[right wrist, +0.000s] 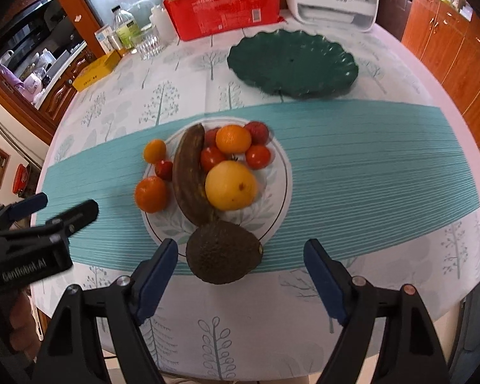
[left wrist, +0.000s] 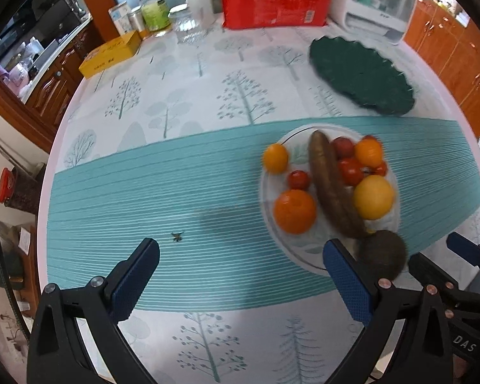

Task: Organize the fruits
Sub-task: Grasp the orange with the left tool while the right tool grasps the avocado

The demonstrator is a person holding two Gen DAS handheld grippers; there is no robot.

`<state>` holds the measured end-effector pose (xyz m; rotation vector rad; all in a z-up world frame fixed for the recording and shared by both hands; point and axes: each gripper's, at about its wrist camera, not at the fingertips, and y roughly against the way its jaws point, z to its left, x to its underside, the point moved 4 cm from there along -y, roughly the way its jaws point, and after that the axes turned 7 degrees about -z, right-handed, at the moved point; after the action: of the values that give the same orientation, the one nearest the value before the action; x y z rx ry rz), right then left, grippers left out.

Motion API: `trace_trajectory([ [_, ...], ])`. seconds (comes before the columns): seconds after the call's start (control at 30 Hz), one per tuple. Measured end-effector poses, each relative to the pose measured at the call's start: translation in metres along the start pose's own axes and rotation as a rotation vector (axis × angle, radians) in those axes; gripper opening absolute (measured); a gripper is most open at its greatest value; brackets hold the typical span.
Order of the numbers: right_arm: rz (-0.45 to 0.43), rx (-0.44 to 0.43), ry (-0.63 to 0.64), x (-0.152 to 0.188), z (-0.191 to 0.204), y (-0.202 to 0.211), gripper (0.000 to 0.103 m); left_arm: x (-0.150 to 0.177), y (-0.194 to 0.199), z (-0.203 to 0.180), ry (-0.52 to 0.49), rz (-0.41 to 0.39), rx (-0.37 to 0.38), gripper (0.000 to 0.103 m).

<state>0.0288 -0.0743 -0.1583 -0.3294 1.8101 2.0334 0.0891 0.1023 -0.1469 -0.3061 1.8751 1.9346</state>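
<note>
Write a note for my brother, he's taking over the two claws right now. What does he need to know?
Left claw: open, holding nothing, over the teal stripe left of the fruit plate.
Right claw: open, nothing gripped; the avocado sits between its fingers, apparently not touched.
Fruit: white plate holds the brown banana, yellow citrus, oranges and tomatoes, all piled together. The avocado lies at its near edge.
Green leaf plate: behind, nothing on it.
Done: nothing sorted yet.
Left: probably grab the avocado first, then move the rest of the fruit.
</note>
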Motion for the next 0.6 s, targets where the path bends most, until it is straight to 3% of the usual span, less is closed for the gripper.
trace_trajectory([
  [0.2, 0.041, -0.037, 0.009, 0.012, 0.003, -0.022, 0.081, 0.006, -0.03, 0.008, 0.02, 0.059, 0.048, 0.102],
  [0.47, 0.076, -0.094, 0.04, 0.026, 0.006, -0.048, 0.081, 0.002, -0.063, -0.014, 0.025, 0.091, 0.145, 0.101],
  [0.6, 0.083, -0.09, 0.046, 0.03, 0.008, -0.058, 0.081, -0.001, -0.082, -0.022, 0.033, 0.117, 0.161, 0.094],
])
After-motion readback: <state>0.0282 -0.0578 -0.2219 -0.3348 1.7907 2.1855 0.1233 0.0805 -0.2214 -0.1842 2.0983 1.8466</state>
